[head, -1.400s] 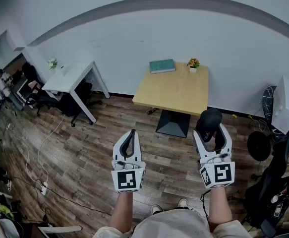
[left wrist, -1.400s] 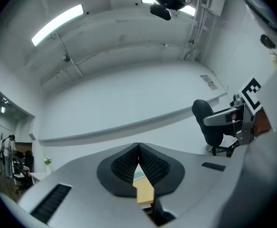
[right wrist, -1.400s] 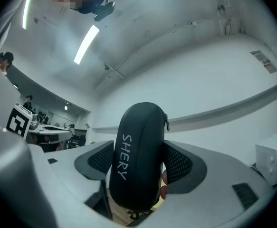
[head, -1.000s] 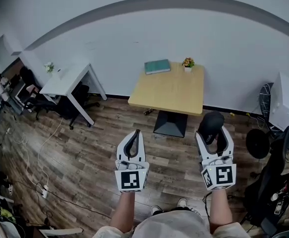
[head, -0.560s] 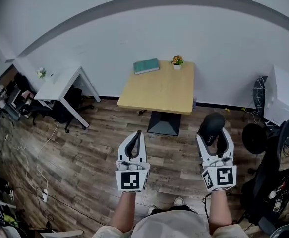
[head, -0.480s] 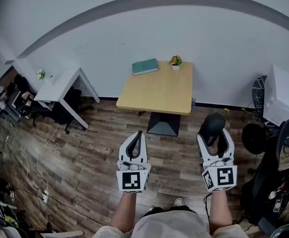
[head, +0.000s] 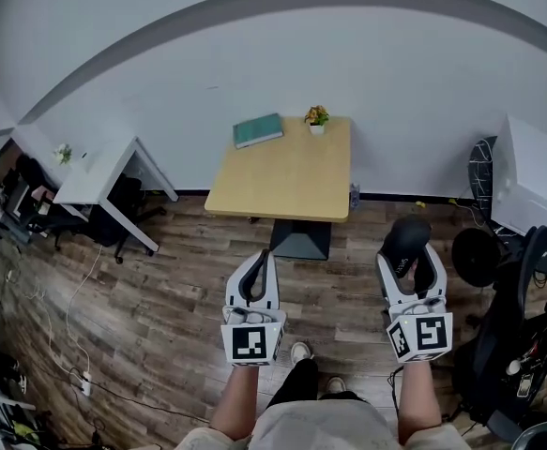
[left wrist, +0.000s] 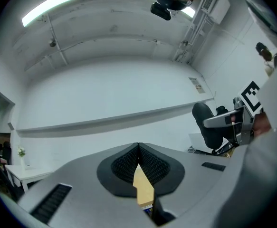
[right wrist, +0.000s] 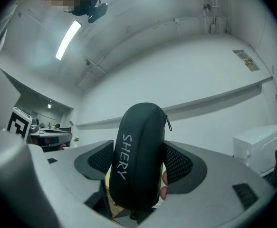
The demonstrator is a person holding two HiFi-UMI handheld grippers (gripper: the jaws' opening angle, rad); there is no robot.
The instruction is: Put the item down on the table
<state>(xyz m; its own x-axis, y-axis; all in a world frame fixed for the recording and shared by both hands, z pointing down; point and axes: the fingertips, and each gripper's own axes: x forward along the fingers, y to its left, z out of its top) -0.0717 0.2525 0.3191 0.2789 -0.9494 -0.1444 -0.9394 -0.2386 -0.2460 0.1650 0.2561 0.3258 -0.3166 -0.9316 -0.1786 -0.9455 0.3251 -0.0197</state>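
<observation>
Case (right wrist: 137, 151) was kept clamped upright between the jaws of the right gripper (head: 409, 259), short of the table (head: 287, 181). Left gripper (head: 255, 268) was kept closed, tips together, nothing held. Table was seen nearer and further left than 1.4 s before.

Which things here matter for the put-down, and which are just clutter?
Job: black zip case, clamped in the right gripper; wooden table ahead.
Lying about: green book and potted plant on that table; white desk at left; left gripper, shut and empty.
</observation>
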